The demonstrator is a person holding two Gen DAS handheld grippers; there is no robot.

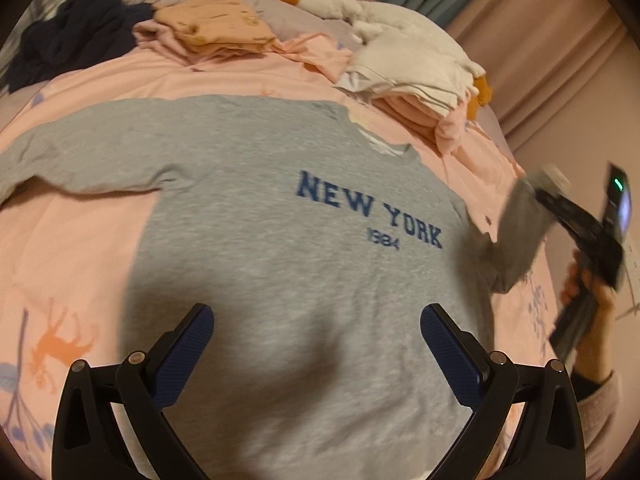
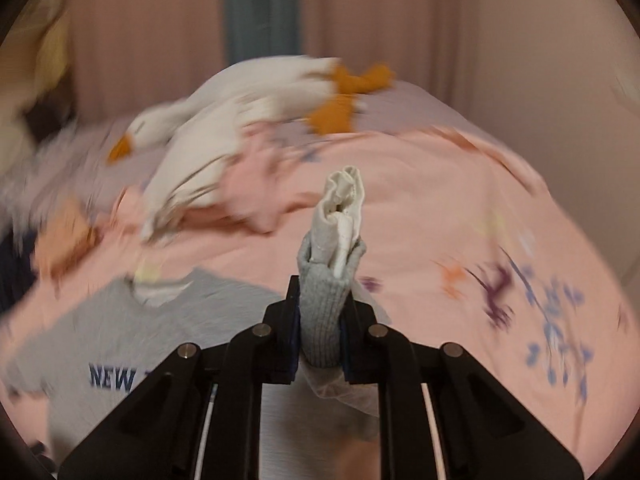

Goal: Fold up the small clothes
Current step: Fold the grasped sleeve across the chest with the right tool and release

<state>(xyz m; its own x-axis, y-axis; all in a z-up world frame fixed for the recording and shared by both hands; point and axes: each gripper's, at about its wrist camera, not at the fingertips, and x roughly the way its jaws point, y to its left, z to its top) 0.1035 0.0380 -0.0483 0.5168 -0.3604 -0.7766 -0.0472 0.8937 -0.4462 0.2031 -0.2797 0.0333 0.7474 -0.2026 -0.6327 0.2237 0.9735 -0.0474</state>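
A grey sweatshirt printed NEW YORK lies flat on the pink bedcover, front side up. Its left sleeve stretches out flat to the left. My left gripper hovers open above the shirt's lower body, nothing between its blue pads. My right gripper is shut on the cuff of the right sleeve, whose white lining sticks out past the fingers. In the left wrist view that sleeve is lifted off the bed at the far right, held by the right gripper in a person's hand.
A white plush goose lies at the back of the bed. Folded peach and pink clothes, a white and pink stack and a dark garment sit behind the shirt. Curtains hang beyond the bed.
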